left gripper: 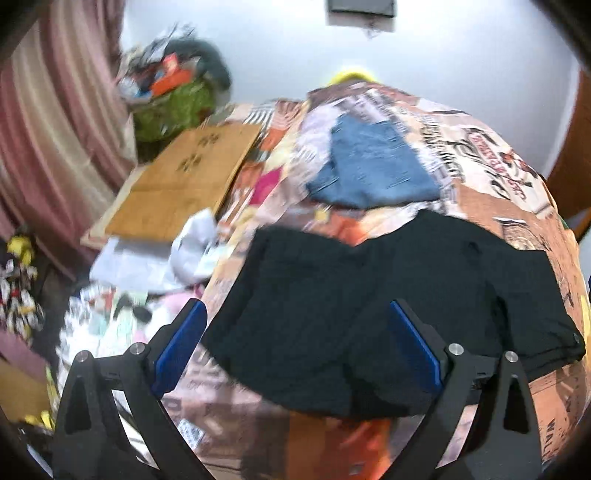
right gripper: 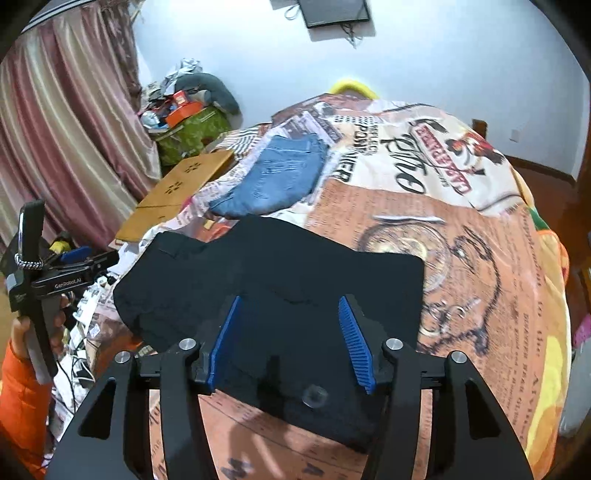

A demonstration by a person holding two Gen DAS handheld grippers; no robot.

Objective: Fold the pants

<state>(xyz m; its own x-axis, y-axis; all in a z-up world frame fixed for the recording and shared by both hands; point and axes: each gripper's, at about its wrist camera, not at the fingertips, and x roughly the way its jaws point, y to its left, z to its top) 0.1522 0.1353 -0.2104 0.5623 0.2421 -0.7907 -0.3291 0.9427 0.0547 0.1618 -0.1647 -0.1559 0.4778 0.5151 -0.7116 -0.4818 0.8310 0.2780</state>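
The right tool (right gripper: 291, 341), black-framed with ribbed blue pads, hangs with its jaws spread apart above the near part of the folded black fabric pants (right gripper: 273, 295), and nothing is pinched between the pads. The left tool (left gripper: 295, 347) is likewise spread wide with nothing between its smooth blue pads; in its own blurred view it hovers over the pants' near left edge, while in the right wrist view it appears off to the left, clear of the garment and beside the bed, gripped by a hand (right gripper: 22, 332) coming out of an orange sleeve (right gripper: 18, 398). The pants lie flat in a compact folded shape on the bed, on a printed quilt in orange, cream and brown with newspaper-style lettering (right gripper: 461, 277). Beyond them, apart from the black pair, lies a folded pair of blue denim jeans (right gripper: 273, 177) on the same quilt. A flat wooden board with cut-out slots (right gripper: 177, 195) rests at the bed's left edge, near a cluttered green bag (right gripper: 192, 133) in the corner. Pink striped curtains (right gripper: 62, 122) hang on the left, and a dark rectangular screen (right gripper: 334, 11) is mounted on the white wall.
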